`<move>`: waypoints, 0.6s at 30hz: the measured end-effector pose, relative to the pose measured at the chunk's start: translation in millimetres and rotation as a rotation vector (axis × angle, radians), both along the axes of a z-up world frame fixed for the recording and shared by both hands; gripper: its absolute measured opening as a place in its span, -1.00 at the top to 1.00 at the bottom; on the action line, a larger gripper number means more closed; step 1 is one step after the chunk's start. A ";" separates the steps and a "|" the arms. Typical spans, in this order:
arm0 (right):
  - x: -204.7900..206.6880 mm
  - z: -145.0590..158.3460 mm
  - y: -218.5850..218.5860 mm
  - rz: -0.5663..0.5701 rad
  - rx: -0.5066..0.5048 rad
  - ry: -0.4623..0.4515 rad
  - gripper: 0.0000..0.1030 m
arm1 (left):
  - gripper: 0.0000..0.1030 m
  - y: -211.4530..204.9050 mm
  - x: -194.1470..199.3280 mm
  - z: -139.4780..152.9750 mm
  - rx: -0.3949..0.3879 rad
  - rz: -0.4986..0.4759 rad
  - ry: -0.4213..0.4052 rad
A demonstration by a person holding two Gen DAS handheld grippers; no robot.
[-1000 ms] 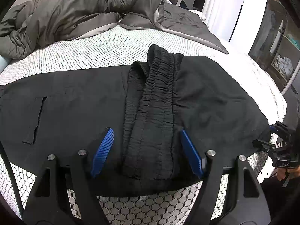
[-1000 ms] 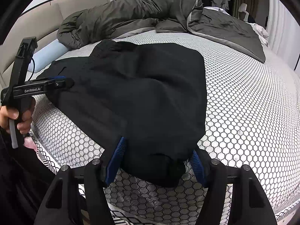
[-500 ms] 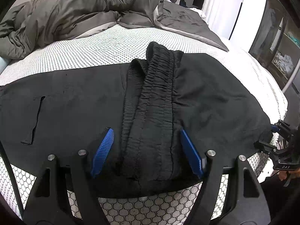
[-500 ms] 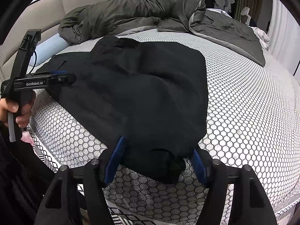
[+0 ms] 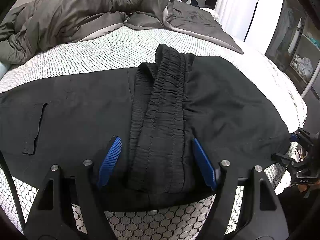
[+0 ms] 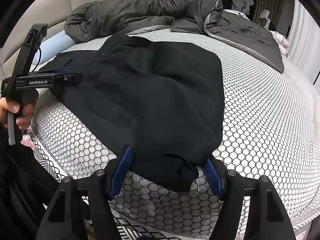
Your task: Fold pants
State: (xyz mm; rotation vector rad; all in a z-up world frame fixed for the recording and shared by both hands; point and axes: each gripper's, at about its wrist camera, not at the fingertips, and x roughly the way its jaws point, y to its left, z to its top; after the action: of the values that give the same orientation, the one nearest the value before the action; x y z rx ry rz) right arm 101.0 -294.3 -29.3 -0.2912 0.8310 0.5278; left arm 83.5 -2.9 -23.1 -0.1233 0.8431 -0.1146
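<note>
Nearest, left gripper [image 5: 156, 160] open, pads either side of the elastic waistband [image 5: 160, 120], not pinching. Right gripper [image 6: 168, 170] open too, straddling a bunched corner of the black pants [image 6: 150, 100] at the mattress [image 6: 270, 130] edge. Pants lie spread flat, apparently already folded over the waistband; a further fold likely remains. Beyond, grey duvet [image 5: 80, 16] heaped.

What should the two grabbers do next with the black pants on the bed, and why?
Probably close both grabbers on the cloth. The left gripper stands open with the gathered waistband between its fingers, and the right gripper stands open around a bunched end of the black pants. Neither pinches yet, so nothing can be lifted to fold.
</note>
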 end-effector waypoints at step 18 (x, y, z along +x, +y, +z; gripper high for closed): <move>32.0 30.0 -63.5 -0.111 0.275 0.027 -0.62 | 0.23 -18.7 140.3 25.1 -0.130 0.000 0.073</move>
State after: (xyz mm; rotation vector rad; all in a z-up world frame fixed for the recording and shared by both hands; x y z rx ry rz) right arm 133.0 -357.8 0.7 0.0143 0.7849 0.5351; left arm 223.8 -21.6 2.0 -0.2505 0.9082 -0.1655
